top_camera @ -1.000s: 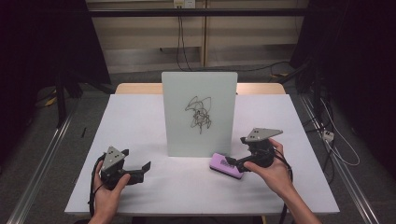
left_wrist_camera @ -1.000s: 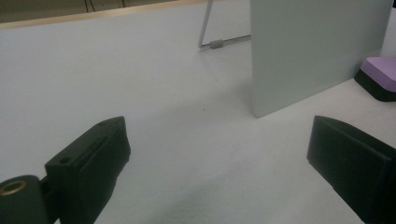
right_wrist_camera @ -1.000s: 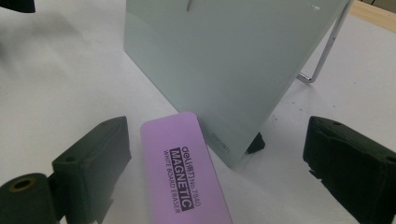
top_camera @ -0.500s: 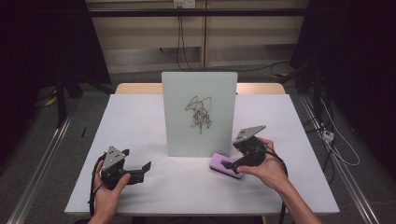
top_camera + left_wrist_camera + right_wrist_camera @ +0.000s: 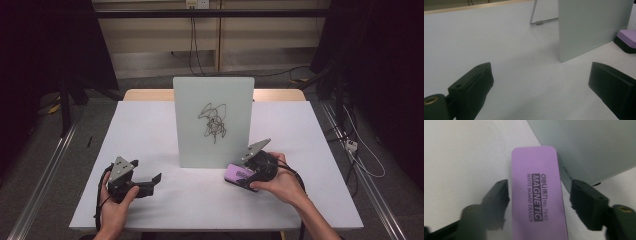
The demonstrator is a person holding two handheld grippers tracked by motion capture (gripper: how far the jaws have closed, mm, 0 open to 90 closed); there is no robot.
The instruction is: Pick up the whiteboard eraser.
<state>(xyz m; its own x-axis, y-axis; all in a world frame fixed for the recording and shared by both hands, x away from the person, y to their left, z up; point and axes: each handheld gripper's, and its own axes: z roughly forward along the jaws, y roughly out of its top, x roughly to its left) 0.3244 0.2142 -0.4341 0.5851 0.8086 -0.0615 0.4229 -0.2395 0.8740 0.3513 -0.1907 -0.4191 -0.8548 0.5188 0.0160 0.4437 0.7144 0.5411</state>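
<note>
A purple whiteboard eraser [image 5: 239, 174] lies flat on the white table [image 5: 150, 130], at the foot of an upright whiteboard [image 5: 213, 120] with a black scribble on it. My right gripper [image 5: 246, 178] straddles the eraser [image 5: 536, 195]. Its jaws have just been closing around the eraser. One jaw is at the eraser's left edge; a thin gap shows at the other. My left gripper [image 5: 154, 182] rests low at the front left, open, with nothing between its jaws [image 5: 541, 72]. From there the board [image 5: 589, 25] and the eraser [image 5: 627, 37] show ahead on the right.
The board [image 5: 594, 145] stands on a wire stand [image 5: 536, 20] right behind the eraser. Bare tabletop lies to the left and right of the board. Dark floor, rails and cables surround the table.
My right hand has tilted down and forward over the eraser, and its jaws have narrowed around it. The left hand has stayed put.
</note>
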